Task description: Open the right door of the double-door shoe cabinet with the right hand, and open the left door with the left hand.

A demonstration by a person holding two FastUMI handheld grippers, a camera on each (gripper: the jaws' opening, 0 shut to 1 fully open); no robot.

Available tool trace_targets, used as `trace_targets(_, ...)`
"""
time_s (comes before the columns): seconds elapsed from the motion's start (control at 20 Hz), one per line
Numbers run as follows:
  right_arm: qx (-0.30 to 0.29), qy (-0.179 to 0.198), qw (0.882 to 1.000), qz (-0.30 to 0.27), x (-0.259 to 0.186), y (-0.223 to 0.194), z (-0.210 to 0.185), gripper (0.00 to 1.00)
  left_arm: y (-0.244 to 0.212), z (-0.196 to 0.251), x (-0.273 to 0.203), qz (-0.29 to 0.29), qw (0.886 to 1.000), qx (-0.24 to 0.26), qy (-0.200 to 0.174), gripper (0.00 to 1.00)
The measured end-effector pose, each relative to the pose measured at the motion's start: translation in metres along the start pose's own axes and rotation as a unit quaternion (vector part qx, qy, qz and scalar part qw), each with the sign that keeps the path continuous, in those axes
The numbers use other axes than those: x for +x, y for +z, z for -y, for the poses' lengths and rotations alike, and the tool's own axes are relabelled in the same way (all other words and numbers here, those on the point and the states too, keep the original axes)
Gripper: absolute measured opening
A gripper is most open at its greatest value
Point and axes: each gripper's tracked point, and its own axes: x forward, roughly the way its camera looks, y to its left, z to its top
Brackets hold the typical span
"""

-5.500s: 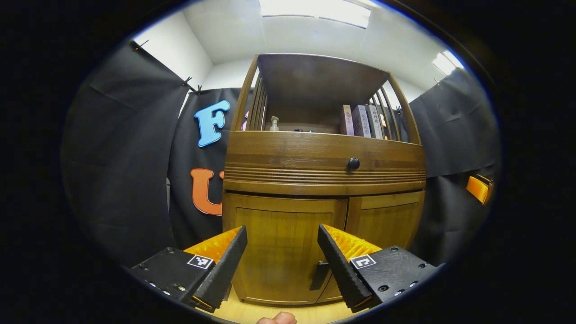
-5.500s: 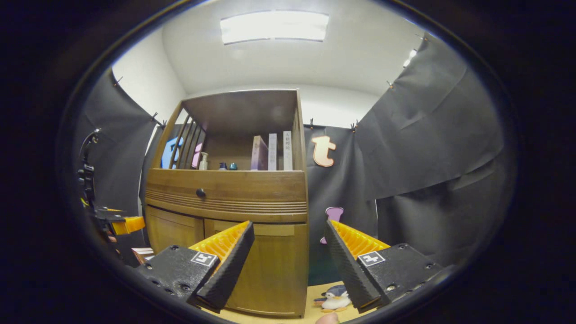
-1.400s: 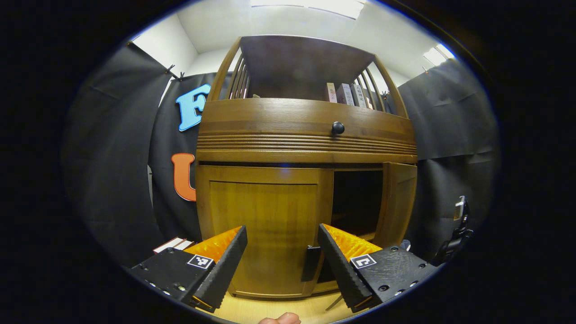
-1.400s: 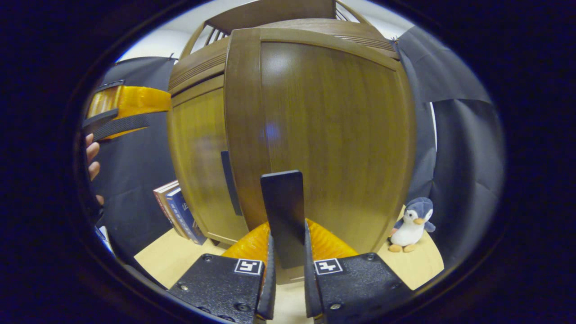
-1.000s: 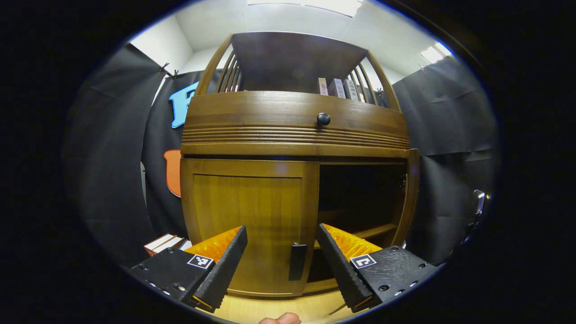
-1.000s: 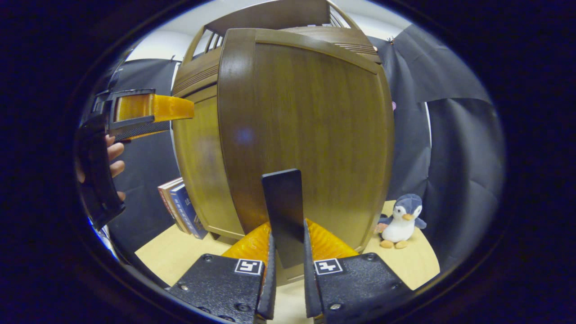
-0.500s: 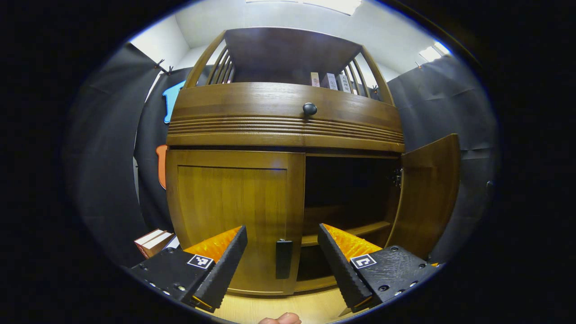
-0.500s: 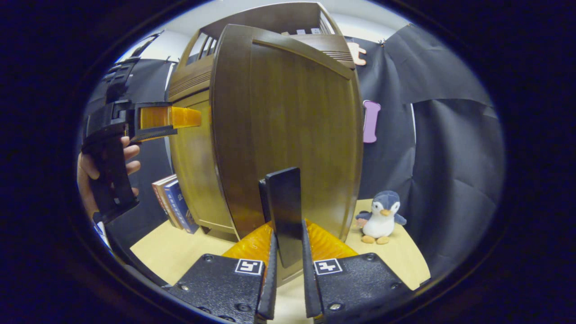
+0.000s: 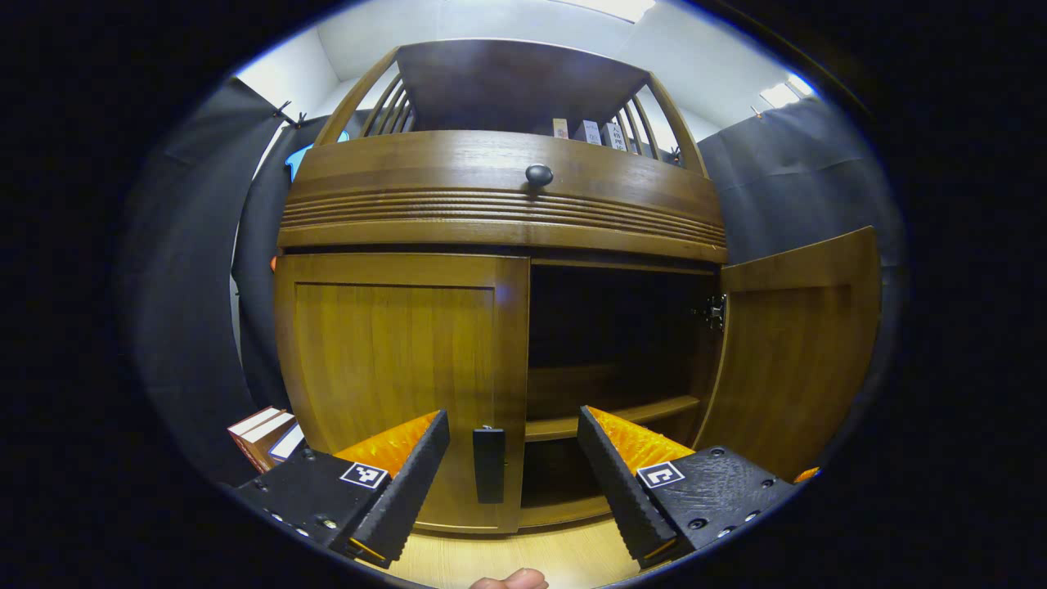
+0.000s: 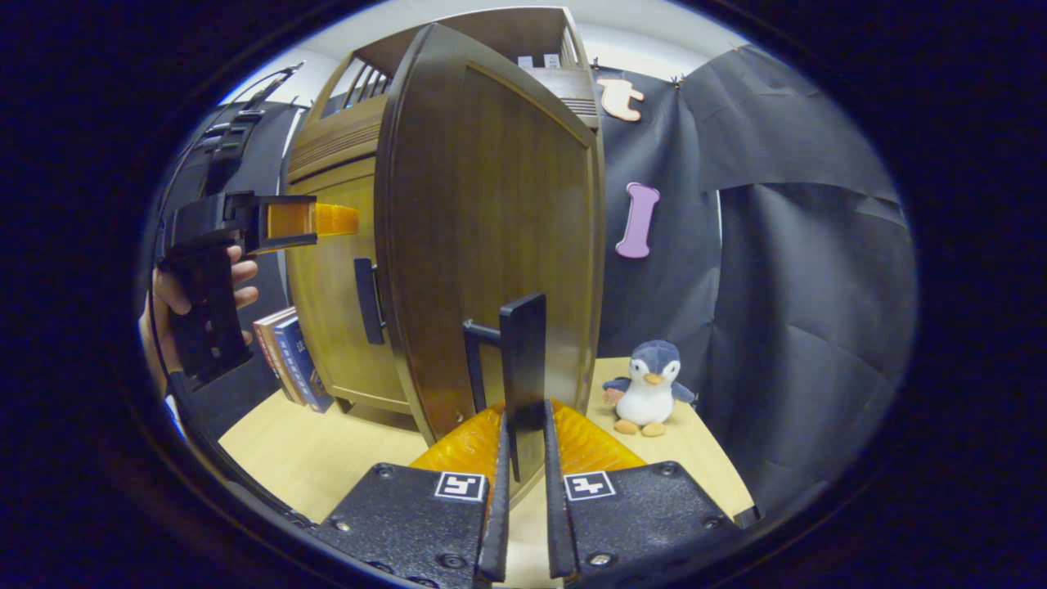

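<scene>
The wooden shoe cabinet (image 9: 499, 213) fills the left gripper view. Its left door (image 9: 393, 360) is closed, with a dark handle (image 9: 489, 464) at its inner edge. My left gripper (image 9: 512, 415) is open, and that handle shows in the gap between its fingers, a little beyond them. The right door (image 9: 797, 343) stands wide open, baring a dark interior with a shelf (image 9: 613, 415). In the right gripper view my right gripper (image 10: 523, 419) is shut on the right door's handle (image 10: 523, 356), with the door panel (image 10: 491, 229) just behind. The left gripper (image 10: 311, 219) and the hand (image 10: 196, 286) holding it appear at the far left.
A drawer with a round knob (image 9: 538, 174) sits above the doors. Books (image 10: 290, 360) lean against the cabinet's left side on the pale wood floor (image 10: 327, 450). A plush penguin (image 10: 650, 388) stands on the floor beyond the open right door.
The right door has swung further out with my right gripper still on its handle. My left gripper has moved nearer the left door, whose handle now lies between its fingers.
</scene>
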Motion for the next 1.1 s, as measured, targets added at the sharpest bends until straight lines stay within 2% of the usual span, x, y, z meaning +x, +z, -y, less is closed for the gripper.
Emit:
trace_targets(0.4, 0.009, -0.006, 1.000, -0.009, -0.006, -0.017, 0.018, 0.17, -0.009, 0.003, 0.004, -0.010, 1.000, 0.000, 0.000, 0.95)
trace_targets(0.7, 0.038, -0.047, 0.998, -0.002, -0.006, -0.016, 0.057, 0.13, -0.017, 0.004, 0.009, -0.016, 1.000, 0.003, 0.001, 0.95)
trace_targets(0.75, 0.044, -0.056, 0.997, -0.001, -0.006, -0.015, 0.065, 0.13, -0.020, 0.005, 0.011, -0.019, 1.000, 0.003, 0.000, 0.84)
trace_targets(0.8, 0.050, -0.063, 0.997, -0.001, -0.008, -0.016, 0.073, 0.12, -0.022, 0.006, 0.013, -0.021, 1.000, 0.003, 0.000, 0.95)
trace_targets(0.85, 0.057, -0.071, 0.996, -0.001, -0.008, -0.016, 0.082, 0.10, -0.024, 0.006, 0.014, -0.024, 1.000, 0.003, 0.000, 0.84)
trace_targets(0.9, 0.063, -0.076, 0.995, -0.001, -0.009, -0.016, 0.089, 0.08, -0.026, 0.007, 0.015, -0.026, 1.000, 0.004, 0.000, 0.95)
trace_targets(0.95, 0.068, -0.069, 0.995, -0.005, -0.009, -0.016, 0.091, 0.05, -0.028, 0.008, 0.016, -0.027, 1.000, 0.005, -0.001, 0.95)
trace_targets(1.1, 0.066, -0.064, 0.996, -0.008, -0.012, -0.018, 0.094, 0.05, -0.036, 0.009, 0.021, -0.031, 0.999, 0.003, -0.003, 0.95)
